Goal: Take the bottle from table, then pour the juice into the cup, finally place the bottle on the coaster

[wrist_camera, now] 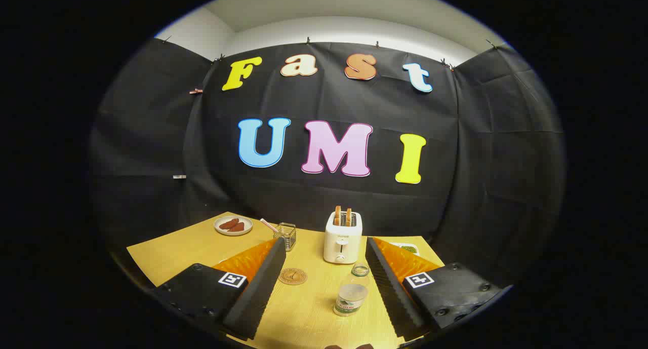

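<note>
A small clear bottle (350, 299) with a green label stands upright on the yellow table (192, 250), between my fingers and nearer the right one. Just beyond it stands a small clear glass cup (360, 270). A round brown coaster (292, 276) lies flat close to the left finger's tip. My gripper (324, 283) is open wide, raised above the table, with nothing held between the fingers.
A white toaster (342, 237) with two toast slices stands beyond the cup. A wire basket (287, 235) and a plate of reddish food (233, 225) sit at the far left. A dish with green contents (408, 248) lies behind the right finger.
</note>
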Action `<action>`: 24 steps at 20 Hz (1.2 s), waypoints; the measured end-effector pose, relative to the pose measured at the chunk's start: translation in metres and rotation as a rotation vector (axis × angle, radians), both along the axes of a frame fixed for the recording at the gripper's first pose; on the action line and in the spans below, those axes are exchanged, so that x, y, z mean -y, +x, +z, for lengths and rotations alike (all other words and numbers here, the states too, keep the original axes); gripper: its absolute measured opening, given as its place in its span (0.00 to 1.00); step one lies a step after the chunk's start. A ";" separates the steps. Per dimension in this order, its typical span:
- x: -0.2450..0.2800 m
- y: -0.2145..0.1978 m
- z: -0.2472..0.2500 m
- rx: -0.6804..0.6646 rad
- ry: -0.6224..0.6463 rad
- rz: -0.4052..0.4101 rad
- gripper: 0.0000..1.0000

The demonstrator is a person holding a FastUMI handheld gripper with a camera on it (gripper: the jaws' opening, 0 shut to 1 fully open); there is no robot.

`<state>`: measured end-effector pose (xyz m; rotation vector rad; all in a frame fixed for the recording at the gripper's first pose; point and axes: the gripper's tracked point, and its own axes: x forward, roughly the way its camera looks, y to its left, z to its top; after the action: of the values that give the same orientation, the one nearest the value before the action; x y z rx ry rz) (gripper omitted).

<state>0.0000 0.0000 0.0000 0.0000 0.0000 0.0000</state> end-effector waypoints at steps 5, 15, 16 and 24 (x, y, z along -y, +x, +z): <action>0.012 0.002 -0.012 -0.017 -0.004 -0.013 0.98; 0.010 0.005 -0.011 -0.010 -0.040 -0.010 0.98; 0.013 0.005 -0.014 -0.019 -0.037 -0.017 0.98; 0.029 0.016 -0.037 -0.070 -0.006 -0.060 0.98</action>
<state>0.0160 -0.0292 -0.0366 -0.0062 0.0699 -0.0603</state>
